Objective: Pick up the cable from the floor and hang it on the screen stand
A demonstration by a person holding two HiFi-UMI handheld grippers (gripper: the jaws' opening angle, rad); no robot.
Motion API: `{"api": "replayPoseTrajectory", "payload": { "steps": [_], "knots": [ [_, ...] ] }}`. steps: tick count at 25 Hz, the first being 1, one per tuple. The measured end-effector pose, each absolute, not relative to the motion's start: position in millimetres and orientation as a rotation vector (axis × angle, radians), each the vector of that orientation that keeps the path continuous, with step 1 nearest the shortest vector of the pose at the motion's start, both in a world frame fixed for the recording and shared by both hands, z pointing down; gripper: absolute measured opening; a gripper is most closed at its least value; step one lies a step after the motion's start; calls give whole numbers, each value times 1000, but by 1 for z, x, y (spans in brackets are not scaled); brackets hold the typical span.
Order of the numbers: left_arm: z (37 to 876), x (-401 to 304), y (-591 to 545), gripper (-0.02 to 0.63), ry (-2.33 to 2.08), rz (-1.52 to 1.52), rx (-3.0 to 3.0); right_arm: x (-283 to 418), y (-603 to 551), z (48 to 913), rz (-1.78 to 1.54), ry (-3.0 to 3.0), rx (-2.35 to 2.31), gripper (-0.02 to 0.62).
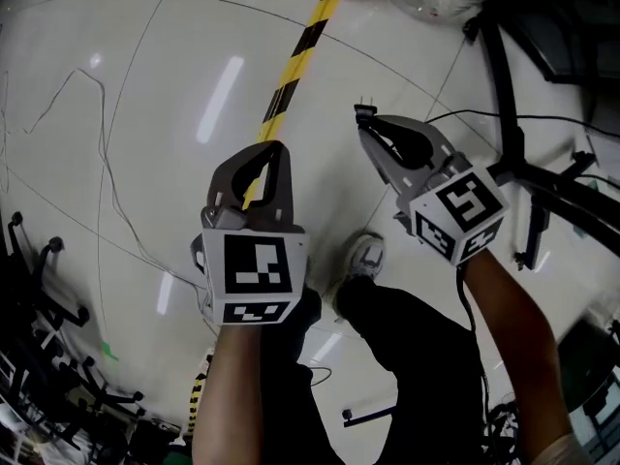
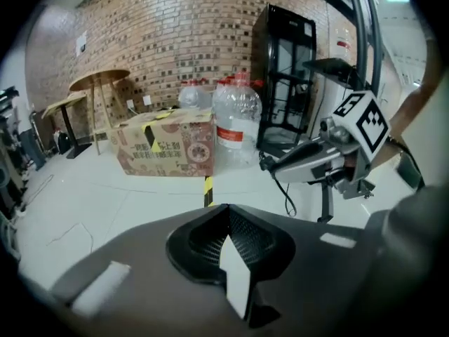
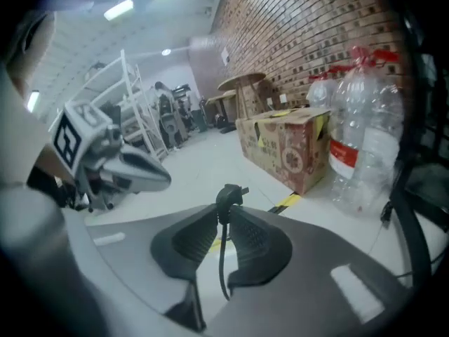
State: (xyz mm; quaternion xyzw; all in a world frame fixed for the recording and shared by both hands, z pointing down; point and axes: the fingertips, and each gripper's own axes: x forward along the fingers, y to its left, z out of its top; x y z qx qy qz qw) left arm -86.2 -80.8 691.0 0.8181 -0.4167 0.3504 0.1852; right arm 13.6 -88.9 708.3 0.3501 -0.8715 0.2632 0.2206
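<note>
Two grippers were up over the floor (image 1: pixel 174 66), and we take the tape (image 1: pixel 295 66) as our mark. Over the tape's near end hovered the left gripper (image 1: pixel 274 149), clenched tip to tip. Its own view showed the jaws met, with nothing between them.

Right of the tape, and near it, the right gripper (image 1: pixel 369 129) was clamped on the cable (image 3: pixel 222 258) just behind the plug (image 1: pixel 365 111), whose prongs stuck out past the jaw tips. In the right gripper view the cable ran along the cleft of the jaws, from the plug at the tips back towards the gripper's body, then dropped out of sight. We could not follow the rest of it in the head view.

Farther right of the tape, beyond the right gripper, rose the black stand (image 1: pixel 507 114). The cable was off the floor at its plug end at least, and not yet hung.

We judged that the coming move lay rightwards, away from the tape. The stand stood on the right gripper's side, so that hand was the nearer. The left gripper was free to gather slack.
</note>
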Motion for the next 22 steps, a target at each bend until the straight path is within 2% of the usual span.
{"api": "replayPoseTrajectory", "payload": {
  "steps": [3, 8, 18, 22],
  "knots": [
    [637, -56, -67, 20, -1165, 898, 2369, 34, -69, 631, 739, -2423, 1017, 57],
    [539, -6, -85, 20, -1056, 938, 2551, 47, -66, 515, 661, -2485, 1067, 57],
    [292, -5, -130, 20, -1071, 693, 2713, 47, -96, 268, 514, -2638, 1221, 57],
    [212, -11, -126, 20, -1068, 557, 2821, 40, -97, 197, 459, -2658, 1249, 57]
  ]
}}
